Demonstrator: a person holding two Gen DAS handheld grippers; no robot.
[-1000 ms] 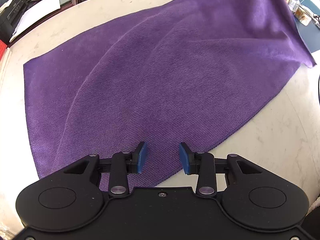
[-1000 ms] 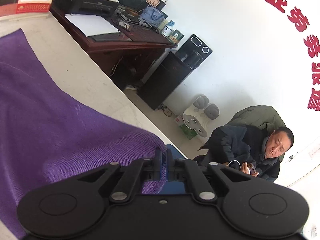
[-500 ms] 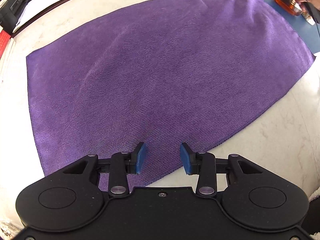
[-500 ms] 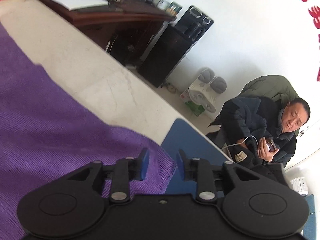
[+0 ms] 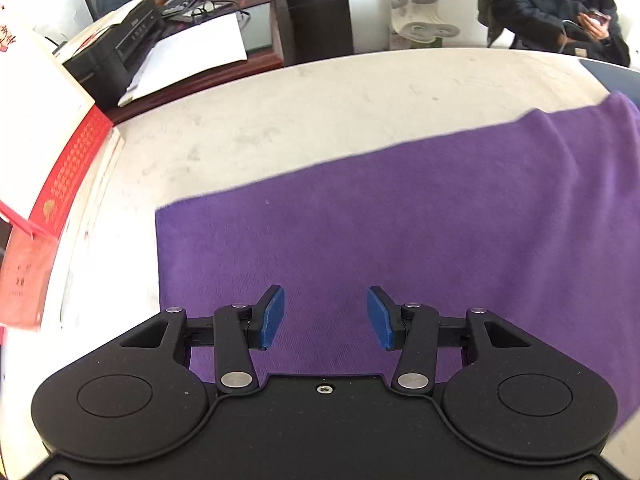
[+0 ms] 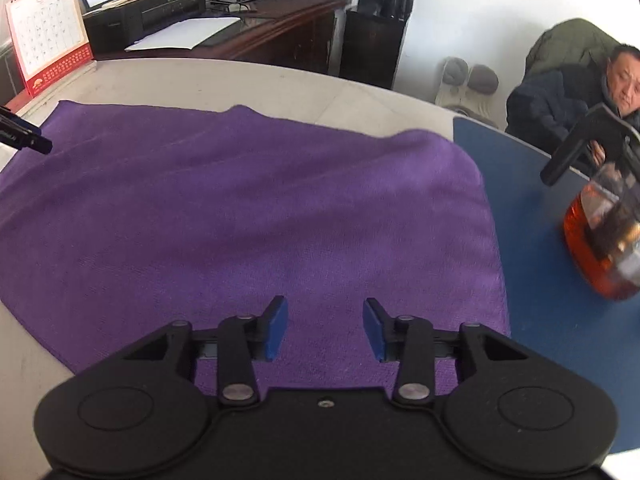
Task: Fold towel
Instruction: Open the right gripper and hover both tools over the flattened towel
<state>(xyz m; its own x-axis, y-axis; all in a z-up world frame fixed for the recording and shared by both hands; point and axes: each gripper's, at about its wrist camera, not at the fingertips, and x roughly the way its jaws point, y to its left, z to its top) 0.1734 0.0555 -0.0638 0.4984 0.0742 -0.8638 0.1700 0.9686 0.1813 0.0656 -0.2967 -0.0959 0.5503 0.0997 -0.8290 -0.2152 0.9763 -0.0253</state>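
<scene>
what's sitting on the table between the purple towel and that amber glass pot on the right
Nothing: in the right wrist view only bare blue mat separates the purple towel from the amber glass pot.

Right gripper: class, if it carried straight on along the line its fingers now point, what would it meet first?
Most likely the purple towel lying on the table: the right gripper, open and empty, points down at the cloth, though its height above the towel is unclear.

Purple towel [image 6: 248,216] on pale table [image 5: 320,120]
</scene>
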